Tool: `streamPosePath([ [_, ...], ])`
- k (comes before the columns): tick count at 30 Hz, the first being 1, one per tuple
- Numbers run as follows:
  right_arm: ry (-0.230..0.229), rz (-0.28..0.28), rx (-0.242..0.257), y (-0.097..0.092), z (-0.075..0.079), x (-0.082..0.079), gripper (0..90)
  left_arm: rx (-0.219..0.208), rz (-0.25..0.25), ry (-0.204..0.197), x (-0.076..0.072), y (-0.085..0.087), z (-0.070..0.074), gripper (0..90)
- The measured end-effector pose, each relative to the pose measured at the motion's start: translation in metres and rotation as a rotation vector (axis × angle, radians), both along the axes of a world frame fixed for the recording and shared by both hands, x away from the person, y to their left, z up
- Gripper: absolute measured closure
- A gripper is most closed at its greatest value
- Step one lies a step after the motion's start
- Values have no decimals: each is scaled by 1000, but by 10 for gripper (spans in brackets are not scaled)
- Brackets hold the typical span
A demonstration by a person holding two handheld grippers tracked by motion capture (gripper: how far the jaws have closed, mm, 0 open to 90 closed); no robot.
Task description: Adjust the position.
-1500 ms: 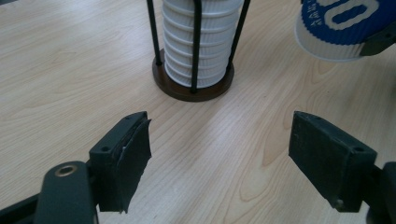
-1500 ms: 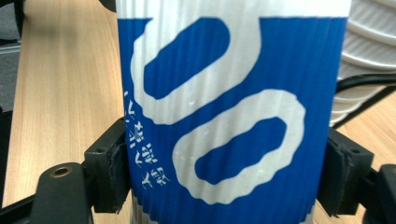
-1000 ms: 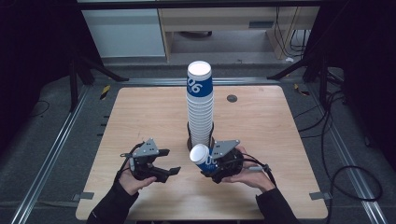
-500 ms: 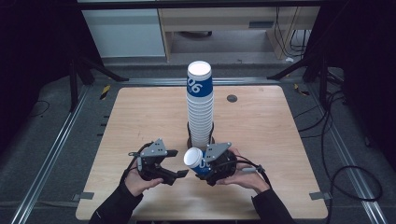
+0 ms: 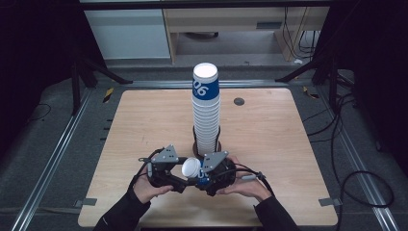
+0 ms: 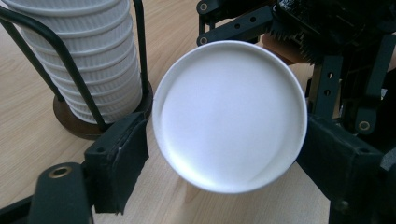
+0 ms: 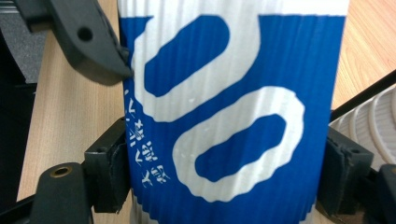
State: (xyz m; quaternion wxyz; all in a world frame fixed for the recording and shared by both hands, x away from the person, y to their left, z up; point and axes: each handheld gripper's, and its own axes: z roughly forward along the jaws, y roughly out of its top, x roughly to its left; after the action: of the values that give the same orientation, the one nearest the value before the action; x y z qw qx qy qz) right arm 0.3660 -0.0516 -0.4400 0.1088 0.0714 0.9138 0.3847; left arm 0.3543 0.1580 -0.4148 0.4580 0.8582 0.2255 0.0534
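A blue and white paper cup point(image 5: 191, 168) lies on its side between my two hands, near the table's front edge. My right gripper point(image 5: 201, 174) is shut on its ribbed blue wall point(image 7: 233, 93), one pad on each side. The cup's white base point(image 6: 229, 112) faces my left gripper point(image 6: 224, 140), whose jaws have just been closing and now touch the base on both sides. Just behind the hands, a tall stack of the same cups point(image 5: 206, 110) stands upside down in a black wire holder point(image 6: 74, 79) on a dark round foot.
The wooden table point(image 5: 288, 168) has a small dark round mark point(image 5: 239, 101) at the back right. Cables trail from both grippers over the front edge. Metal rails and dark floor flank the table, and a cabinet stands behind it.
The two hands have come together. The right gripper carried the cup to the left, and the left gripper moved right until its jaws flank the cup's base.
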Motion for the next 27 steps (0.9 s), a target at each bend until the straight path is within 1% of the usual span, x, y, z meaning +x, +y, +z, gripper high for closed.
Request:
streamPosePath([
  [4, -1, 7, -1, 3, -1, 0, 207, 6, -8, 12, 0, -3, -2, 196],
  [7, -3, 13, -7, 5, -2, -1, 207, 8, -11, 13, 0, -4, -3, 210],
  [9, -4, 13, -10, 6, -2, -1, 207, 5, -10, 17, 0, -4, -3, 227],
  [13, 9, 6, -5, 6, -3, -1, 204, -6, -8, 27, 0, -3, -3, 238],
  [16, 12, 5, -5, 7, -3, -1, 202, -8, -12, 27, 0, -2, -3, 242],
  [20, 17, 6, 1, 7, -3, -1, 195, -23, -14, 25, -1, -1, -2, 252],
  [24, 19, 4, 7, 8, -2, -1, 183, -24, -14, 22, -1, 0, -1, 258],
  [25, 16, 2, 8, 8, -2, -1, 173, -23, -13, 19, -2, -1, -1, 260],
  [27, 28, 0, 14, 8, -3, 0, 142, -19, -12, 16, -2, -1, -1, 261],
])
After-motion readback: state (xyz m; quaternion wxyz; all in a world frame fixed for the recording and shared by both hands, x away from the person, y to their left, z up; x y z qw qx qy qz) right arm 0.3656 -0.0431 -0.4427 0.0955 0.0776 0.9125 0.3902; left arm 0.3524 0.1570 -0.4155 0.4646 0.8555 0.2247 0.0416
